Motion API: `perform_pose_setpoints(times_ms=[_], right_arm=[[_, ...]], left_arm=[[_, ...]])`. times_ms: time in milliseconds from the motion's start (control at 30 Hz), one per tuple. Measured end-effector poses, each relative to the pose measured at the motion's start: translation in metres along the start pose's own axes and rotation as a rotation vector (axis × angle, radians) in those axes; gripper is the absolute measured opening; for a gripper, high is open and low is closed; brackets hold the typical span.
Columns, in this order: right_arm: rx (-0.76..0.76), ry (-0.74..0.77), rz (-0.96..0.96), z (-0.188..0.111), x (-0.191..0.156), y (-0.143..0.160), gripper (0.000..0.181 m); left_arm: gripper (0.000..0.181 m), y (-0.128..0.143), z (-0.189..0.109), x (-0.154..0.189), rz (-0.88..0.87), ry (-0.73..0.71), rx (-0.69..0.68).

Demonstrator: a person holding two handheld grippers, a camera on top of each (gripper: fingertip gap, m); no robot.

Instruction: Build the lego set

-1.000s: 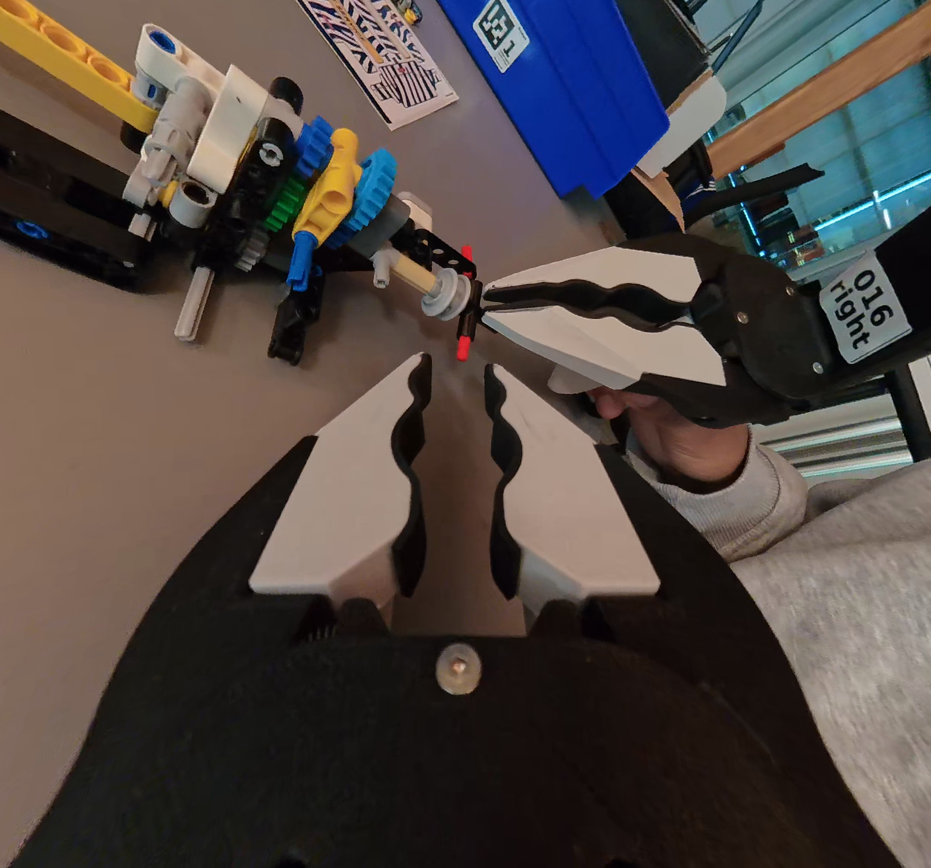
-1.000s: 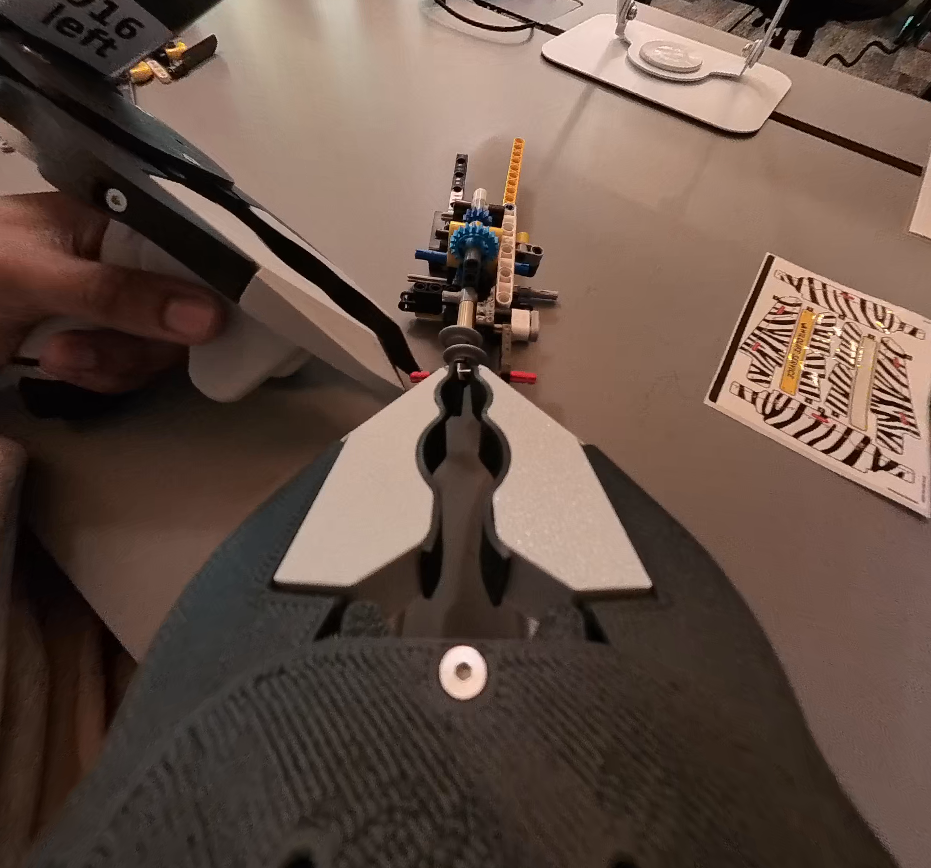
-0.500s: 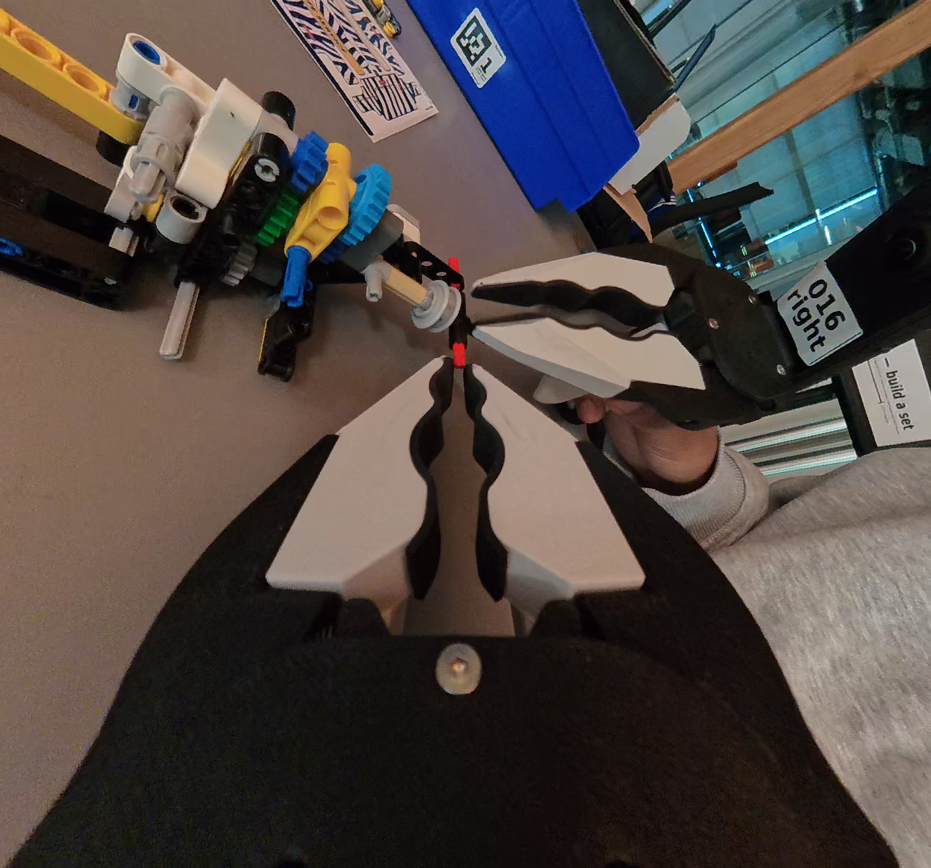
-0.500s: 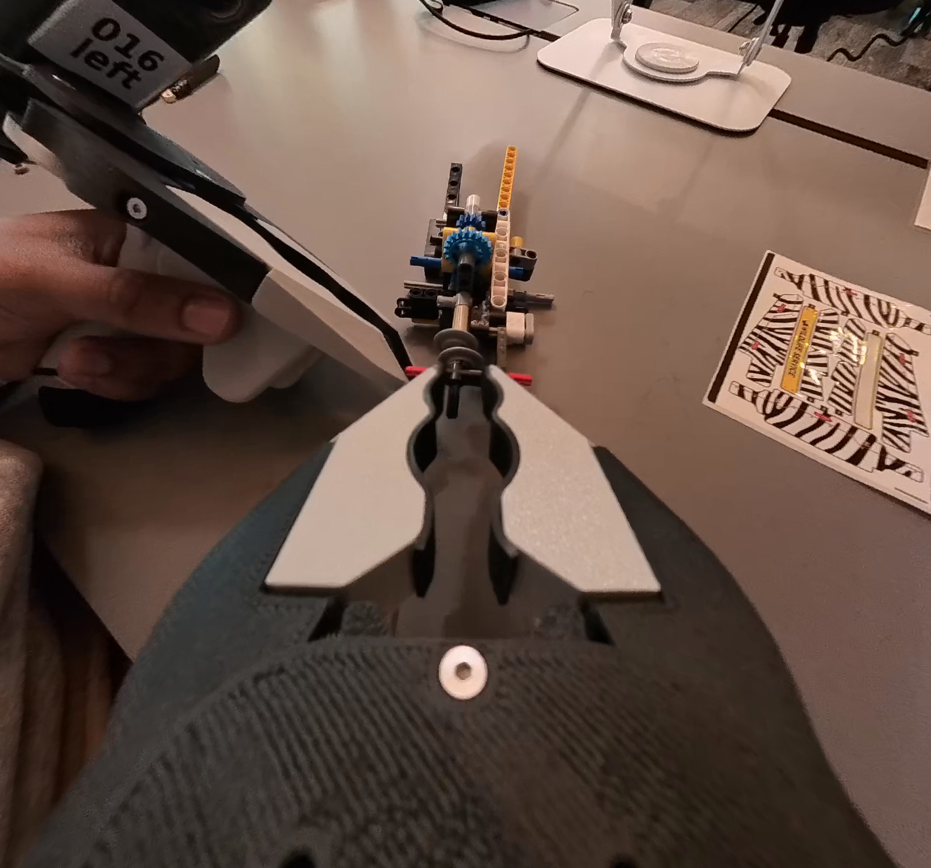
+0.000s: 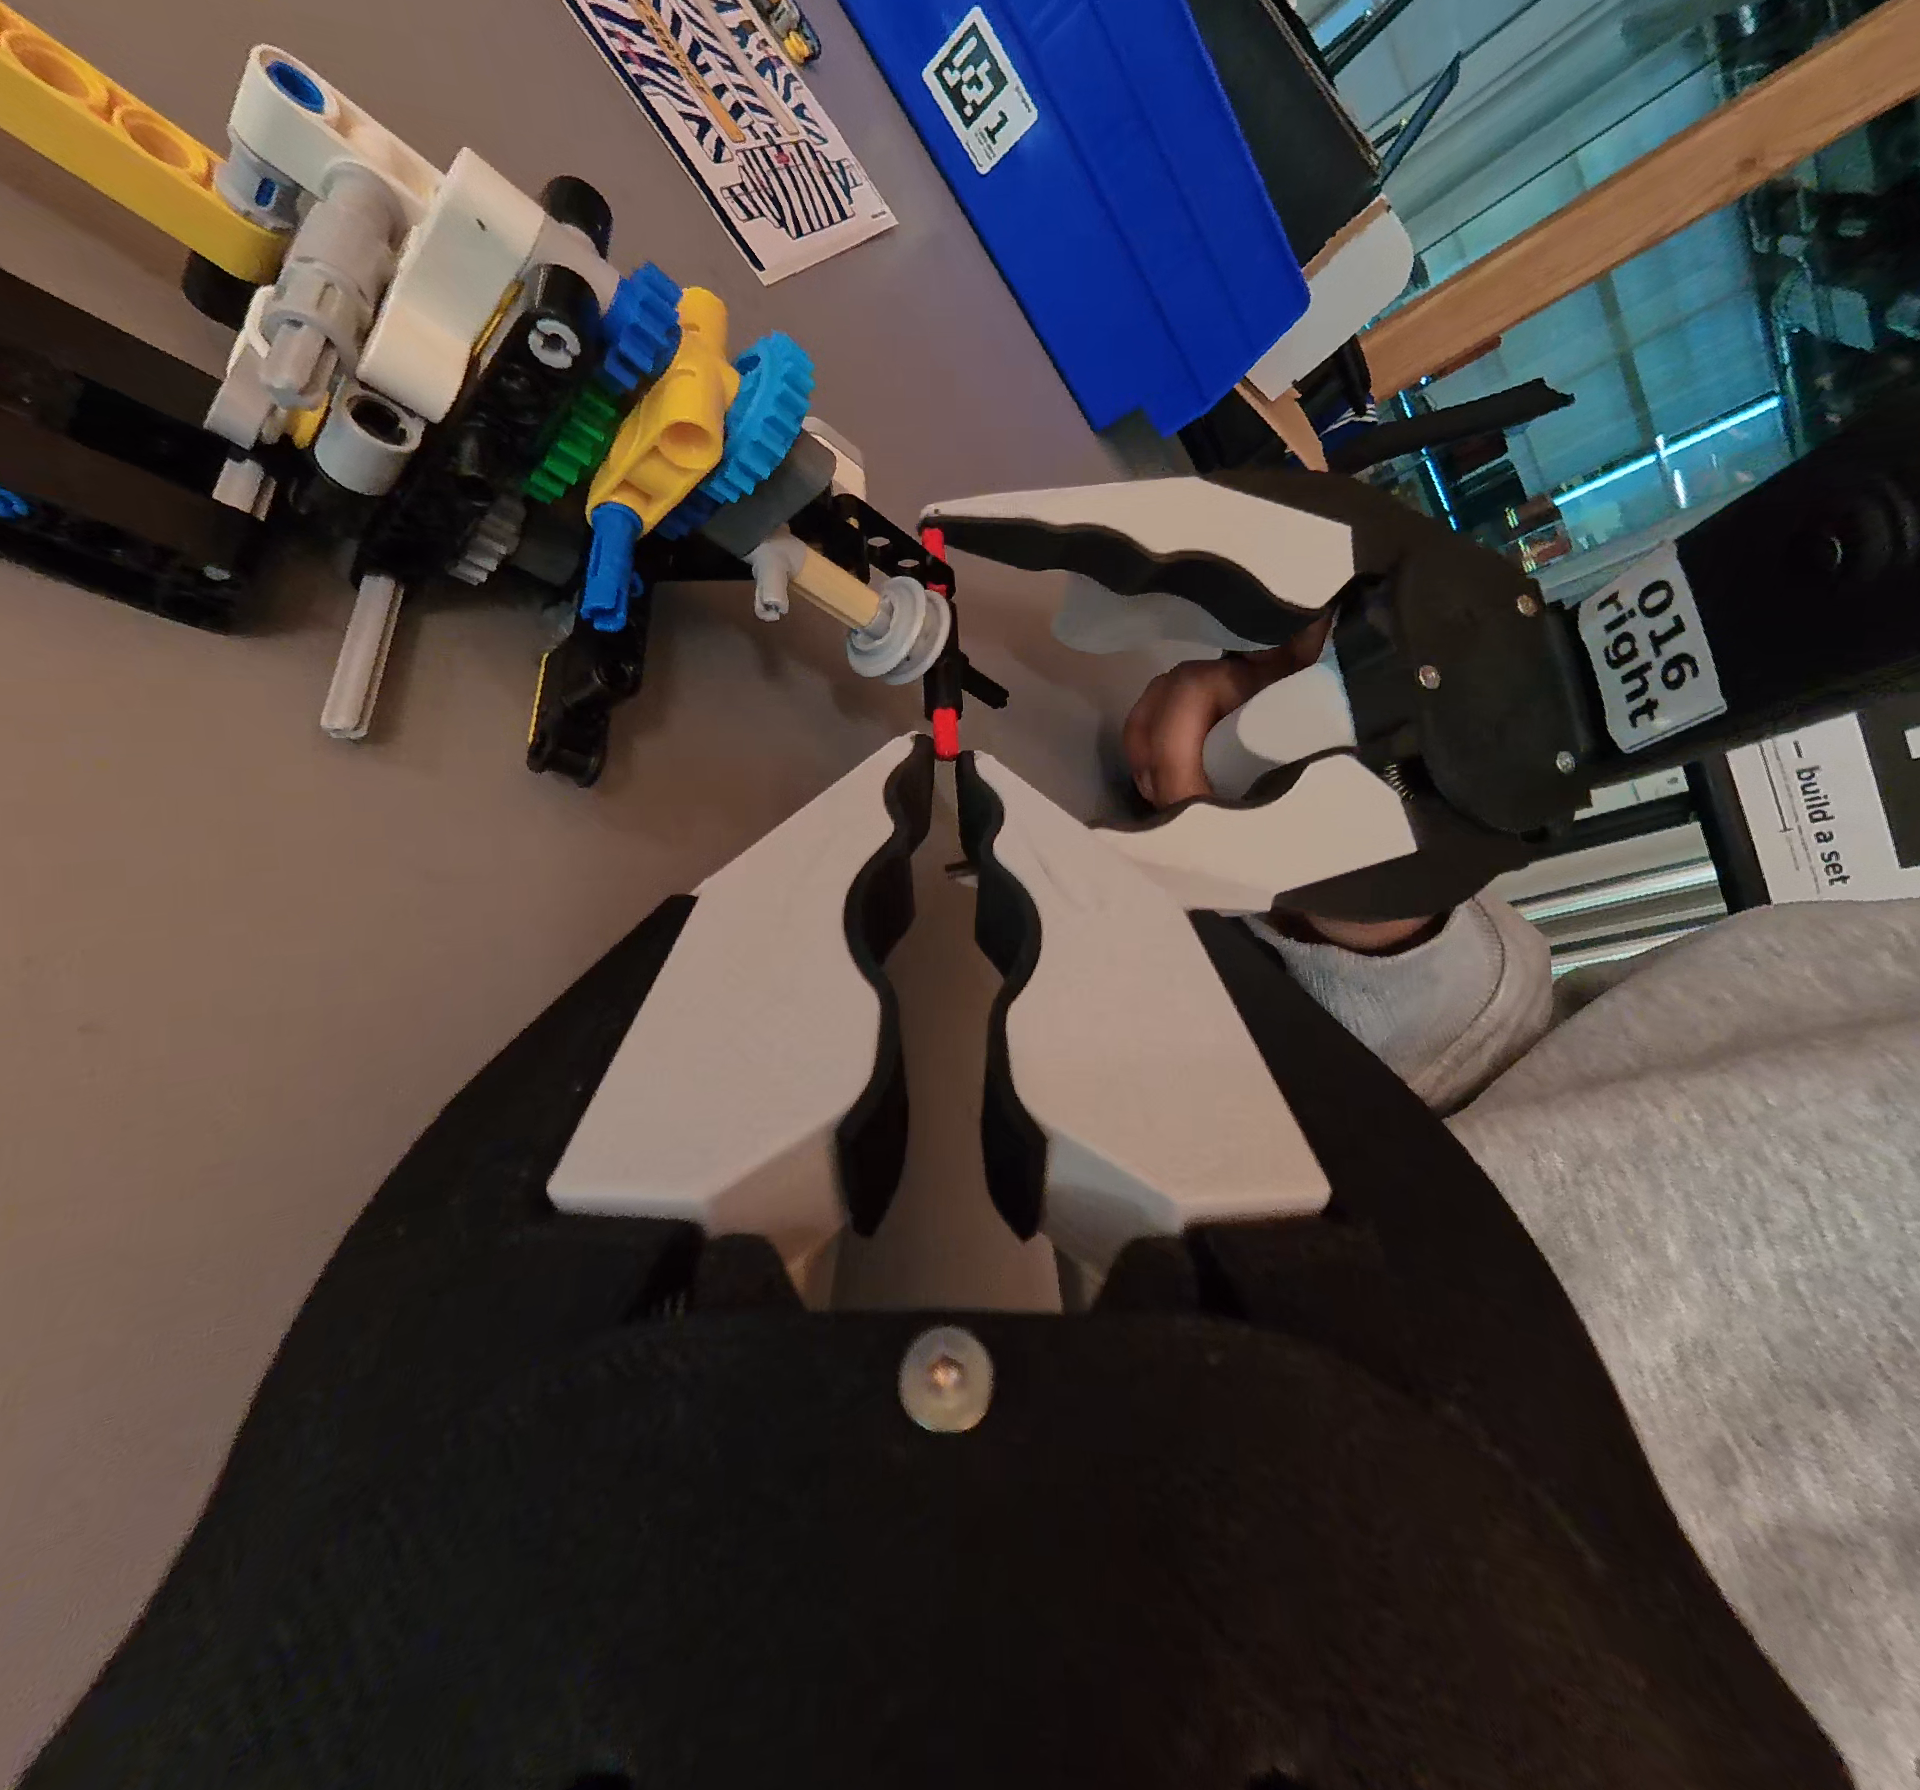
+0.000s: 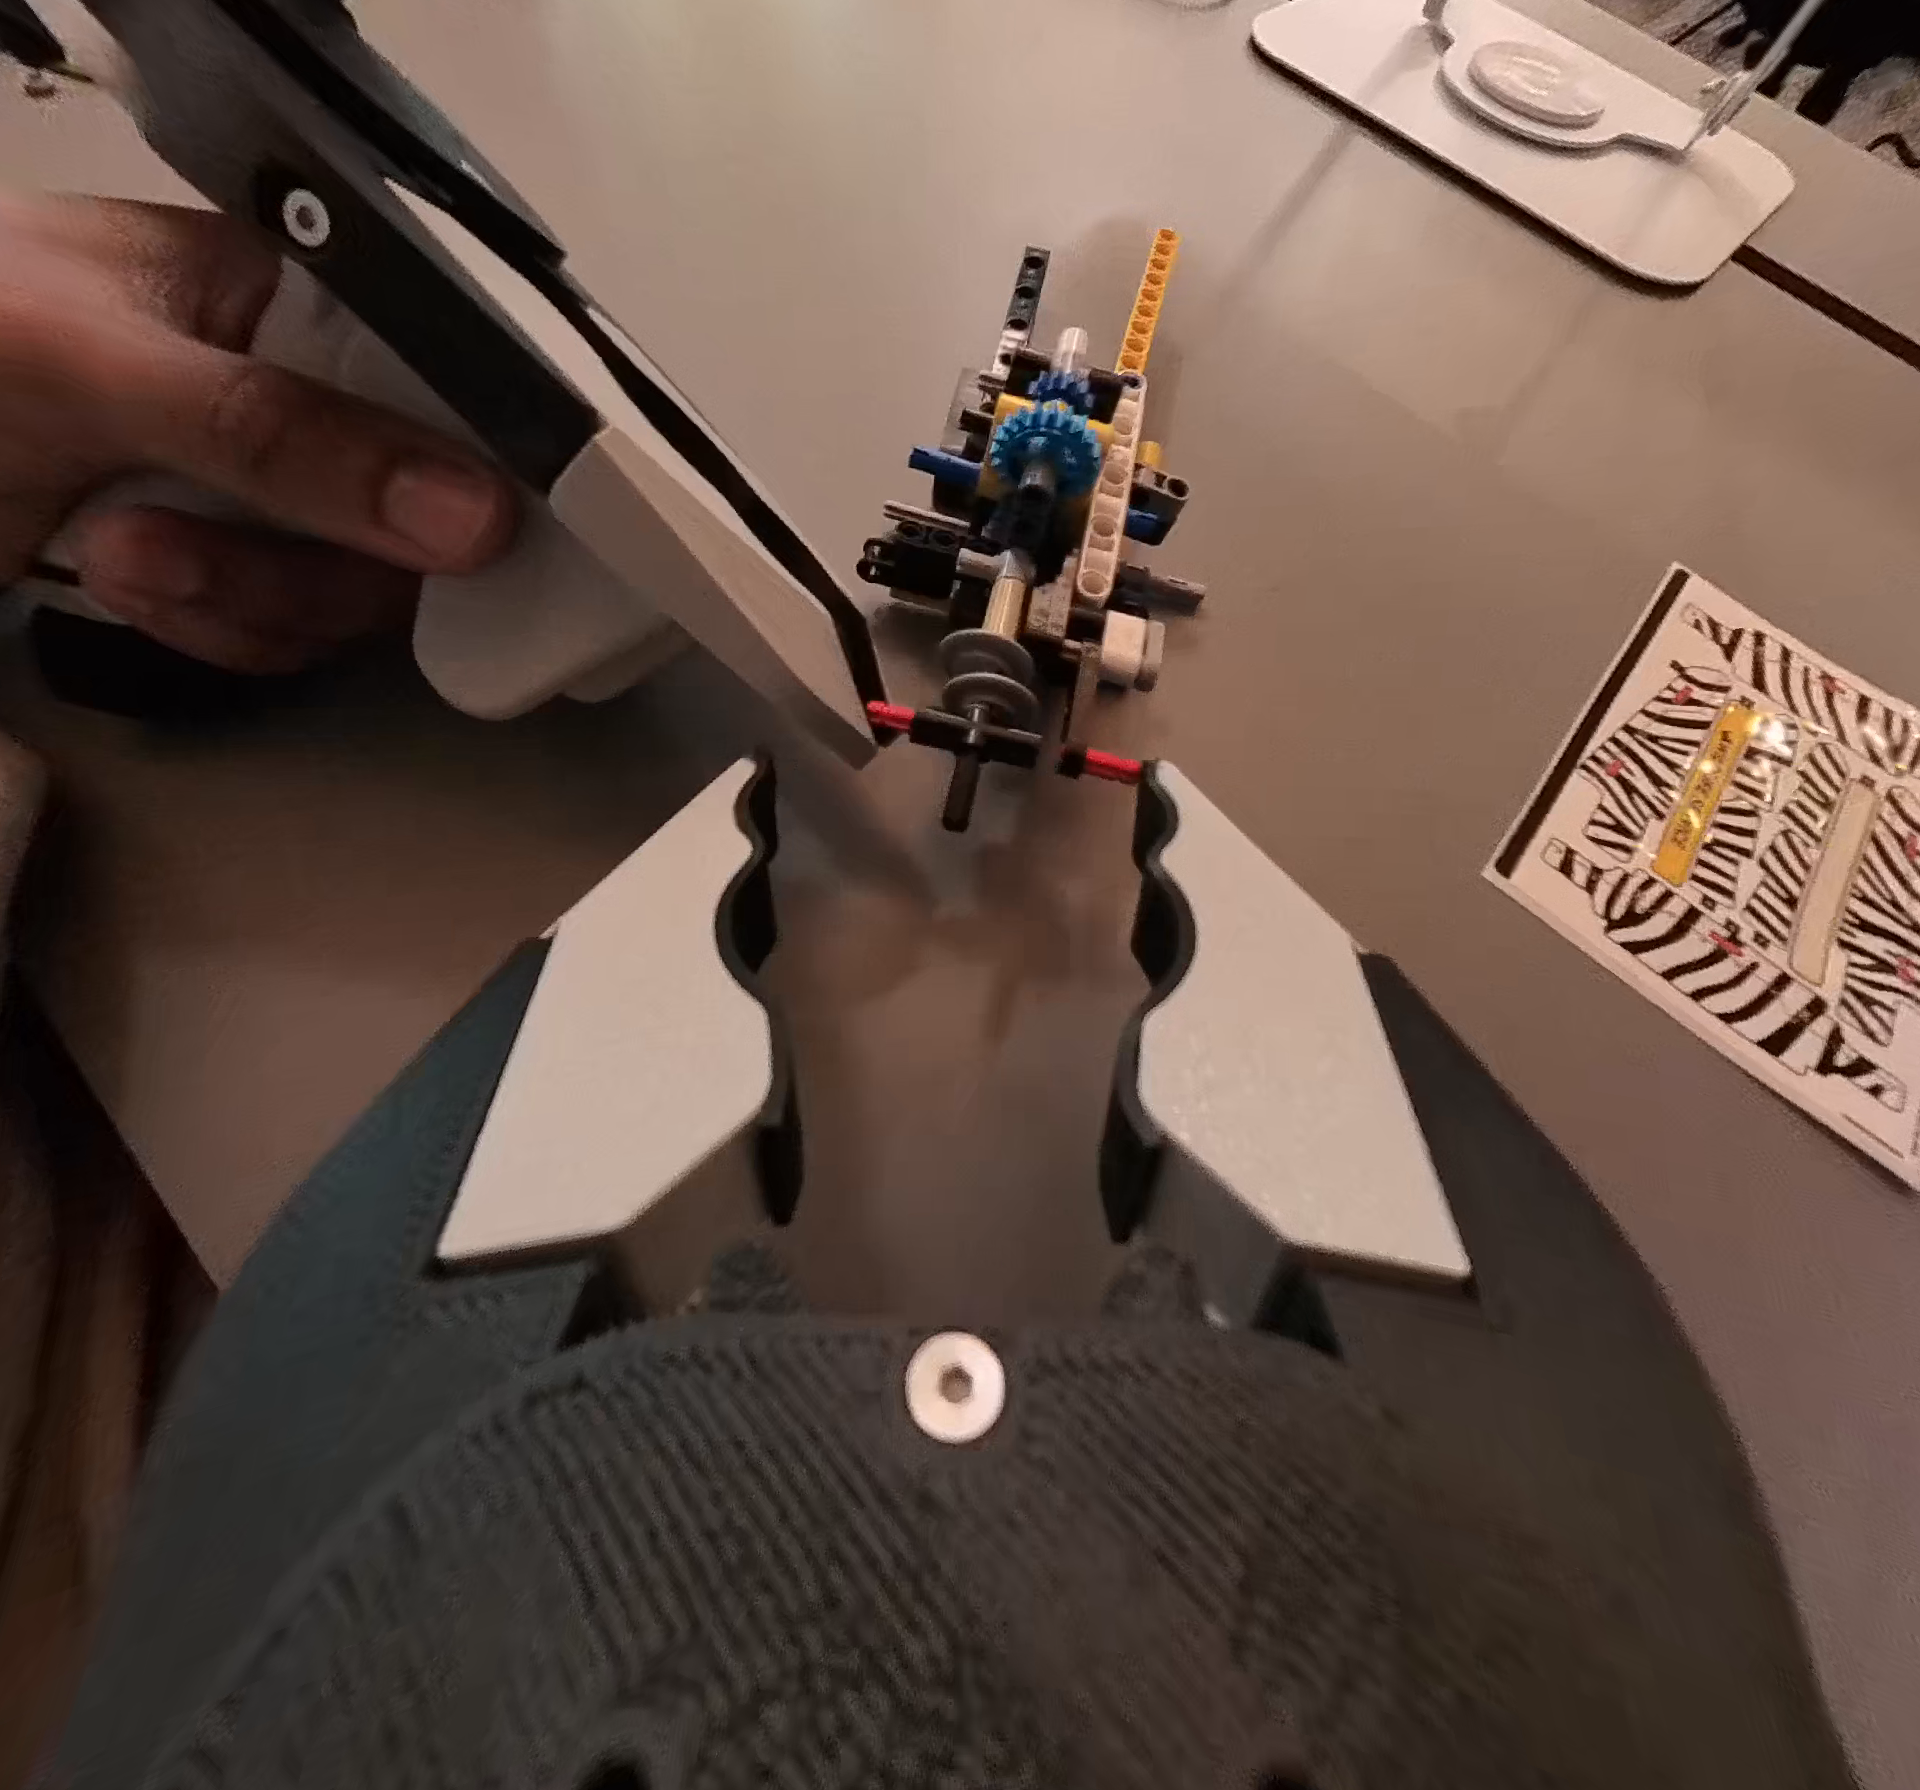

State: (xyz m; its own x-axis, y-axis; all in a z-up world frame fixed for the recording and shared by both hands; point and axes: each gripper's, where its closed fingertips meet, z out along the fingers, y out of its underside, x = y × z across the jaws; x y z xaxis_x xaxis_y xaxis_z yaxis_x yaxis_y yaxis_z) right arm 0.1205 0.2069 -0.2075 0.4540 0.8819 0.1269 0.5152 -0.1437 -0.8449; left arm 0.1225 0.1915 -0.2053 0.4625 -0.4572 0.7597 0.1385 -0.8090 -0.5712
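The lego assembly of yellow beam, white blocks and blue gears lies on the grey table. It also shows in the right wrist view. A black cross piece with red axle ends sits at the tip of its tan axle, behind a grey pulley. My left gripper is shut on the near red end. In the right wrist view the left gripper comes in from the left. My right gripper is open and empty, its fingers either side of the cross piece.
A zebra-striped sticker sheet lies on the table to the right of the assembly. A blue bin stands behind it. A white lamp base sits at the far side. A person's hand and grey sleeve are close by. The grippers are tip to tip, or close to it.
My left gripper has moved in and shut on the red axle end. My right gripper has opened wide, let go of the cross piece and drawn back a little.
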Motion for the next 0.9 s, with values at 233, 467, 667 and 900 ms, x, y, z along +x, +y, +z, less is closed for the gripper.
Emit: perform_pose_setpoints(times_ms=[233,467,667,900], right_arm=[[-0.002,0.002,-0.003,0.0012,-0.0002,-0.0002,0.064],[0.016,0.007,0.019,-0.0010,0.0028,-0.0024,0.055],[0.027,0.002,0.038,-0.0021,0.0037,-0.0037,0.055],[0.034,-0.002,0.052,-0.0024,0.0042,-0.0046,0.053]], left_arm=[[0.003,0.0006,0.0005,0.0002,0.000,0.002,-0.005],[0.006,-0.0014,-0.0003,0.0016,-0.020,0.025,0.004],[0.007,-0.0027,-0.0003,0.0025,-0.024,0.037,0.009],[0.009,-0.0039,-0.0009,0.0027,-0.044,0.050,0.012]])
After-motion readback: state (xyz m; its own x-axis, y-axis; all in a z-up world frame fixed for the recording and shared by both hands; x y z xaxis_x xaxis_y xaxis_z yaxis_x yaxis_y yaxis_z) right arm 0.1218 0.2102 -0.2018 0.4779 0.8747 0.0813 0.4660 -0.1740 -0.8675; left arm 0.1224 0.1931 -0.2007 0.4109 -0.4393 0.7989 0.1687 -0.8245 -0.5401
